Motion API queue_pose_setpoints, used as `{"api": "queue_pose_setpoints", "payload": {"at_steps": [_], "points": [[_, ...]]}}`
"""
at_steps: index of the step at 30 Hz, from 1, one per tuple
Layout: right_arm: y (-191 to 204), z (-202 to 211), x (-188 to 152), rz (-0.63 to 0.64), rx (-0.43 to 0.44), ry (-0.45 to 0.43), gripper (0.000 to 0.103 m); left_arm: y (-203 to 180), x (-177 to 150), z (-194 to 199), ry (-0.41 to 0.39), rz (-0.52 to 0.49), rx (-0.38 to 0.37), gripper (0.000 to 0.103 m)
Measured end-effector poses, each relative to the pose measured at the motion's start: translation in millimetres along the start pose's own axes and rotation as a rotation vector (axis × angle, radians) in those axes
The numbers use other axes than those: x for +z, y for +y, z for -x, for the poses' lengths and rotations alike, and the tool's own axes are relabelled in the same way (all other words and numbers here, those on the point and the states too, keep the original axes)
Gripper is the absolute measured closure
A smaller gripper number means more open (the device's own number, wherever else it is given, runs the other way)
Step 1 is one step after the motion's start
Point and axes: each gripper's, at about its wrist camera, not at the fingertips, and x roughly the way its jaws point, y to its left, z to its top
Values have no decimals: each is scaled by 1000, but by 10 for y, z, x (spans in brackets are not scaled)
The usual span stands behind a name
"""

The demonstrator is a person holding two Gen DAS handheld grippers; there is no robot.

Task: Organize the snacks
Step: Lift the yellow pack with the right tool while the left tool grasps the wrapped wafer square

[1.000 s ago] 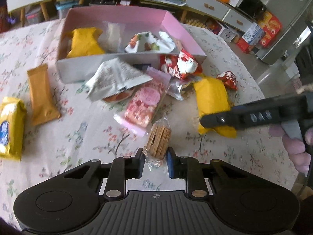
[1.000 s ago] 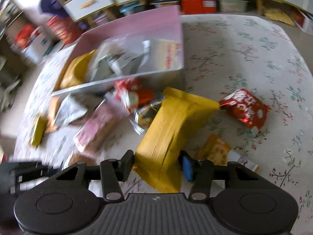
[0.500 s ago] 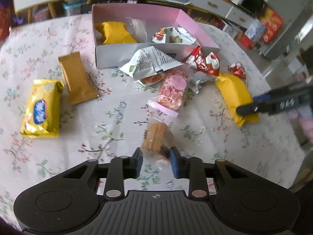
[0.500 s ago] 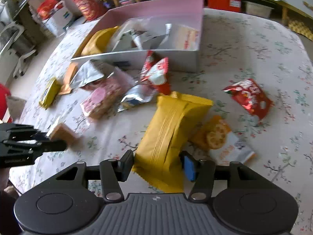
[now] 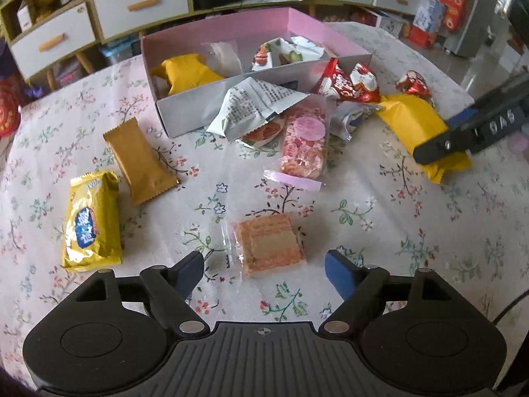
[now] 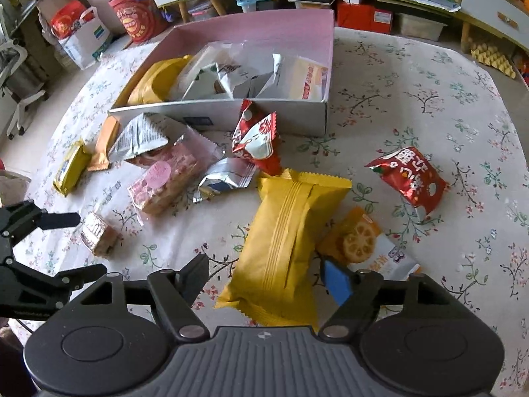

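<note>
A clear-wrapped cracker packet [image 5: 267, 244] lies flat on the flowered tablecloth between the fingers of my left gripper [image 5: 264, 273]. Those jaws are opening and the pads stand apart from it. My right gripper [image 6: 264, 278] straddles the near end of a big yellow packet [image 6: 284, 231] lying on the table. Its jaws are opening too, with a gap on each side of the packet. The pink box [image 5: 297, 23] at the back holds another yellow packet [image 5: 188, 72] and several white wrappers. One right gripper finger [image 5: 463, 132] shows over the yellow packet [image 5: 406, 119].
Loose snacks lie around: a gold packet [image 5: 91, 221], a tan bar [image 5: 139, 158], a pink packet [image 5: 304, 142], a printed white pouch [image 5: 254, 106], red packets [image 6: 410, 178] [image 6: 258, 139], an orange chip packet [image 6: 360, 244]. Drawer cabinets [image 5: 139, 3] stand beyond the table.
Both grippers have opened. The left one let go of the cracker packet, which now lies flat on the cloth. The right one's pads have come off the yellow packet.
</note>
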Motion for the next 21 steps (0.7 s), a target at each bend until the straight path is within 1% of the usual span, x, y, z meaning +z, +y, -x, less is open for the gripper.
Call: {"api": "queue_pose_setpoints", "payload": {"at_steps": [3,5,7,8,10,11,12,13,14,15,16,18,21], "points": [[33,-50,-6,6,-22,5,51,19,29,-54,9,53,-4,21],[43,-76,-7,8,-36,6,51,10,44,-64,3,67,3,23],[56,-97,-8,12,-52,6,53,-1,55,-68,2,75,4,25],[60,-106,-7,15,-58,5,57,-3,56,-68,0,81,4,25],[65,-120,-6,20,-67,5,60,-18,60,-66,-2,82,14,36],[65,-122,-6,18,-69,5,64,-30,61,-60,-3,78,25,40],[65,-124,-7,17,-70,6,71,-38,64,-53,-4,76,30,47],[63,-125,-6,16,-70,10,73,-39,65,-47,-6,75,33,54],[60,-122,-7,16,-73,10,75,-39,67,-42,-6,75,38,55],[60,-114,-8,17,-75,7,76,-35,69,-39,-6,76,41,61],[59,-111,-7,18,-74,6,76,-33,71,-34,-7,76,43,63],[59,-100,-2,16,-75,2,81,-29,77,-25,-7,82,47,64],[53,-75,12,9,-79,-5,84,-41,74,-7,-11,76,48,65]]}}
